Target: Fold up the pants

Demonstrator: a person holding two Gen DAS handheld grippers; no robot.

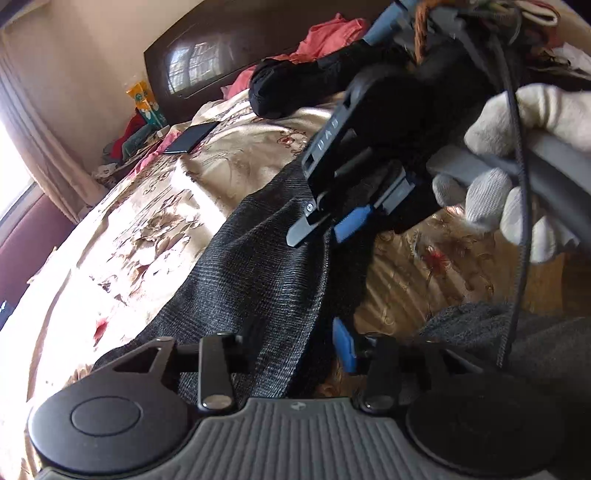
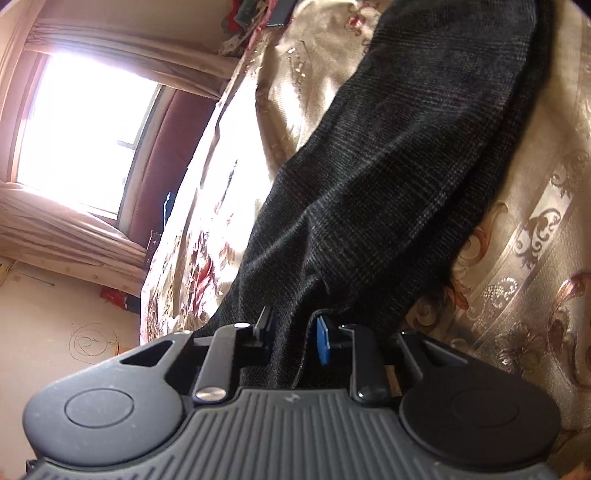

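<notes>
Dark grey checked pants lie stretched across a gold flowered bedspread. My left gripper stands open near the bottom of the left wrist view. The cloth runs between its jaws, and its blue pad sits clear of the fabric edge. My right gripper, held by a white-gloved hand, pinches the pants' edge further up. In the right wrist view the pants fill the gap of the right gripper, which is shut on them.
A phone, a black garment and pink clothes lie near the dark headboard. Another grey garment sits at the lower right. A bright window and bare floor lie past the bed's edge.
</notes>
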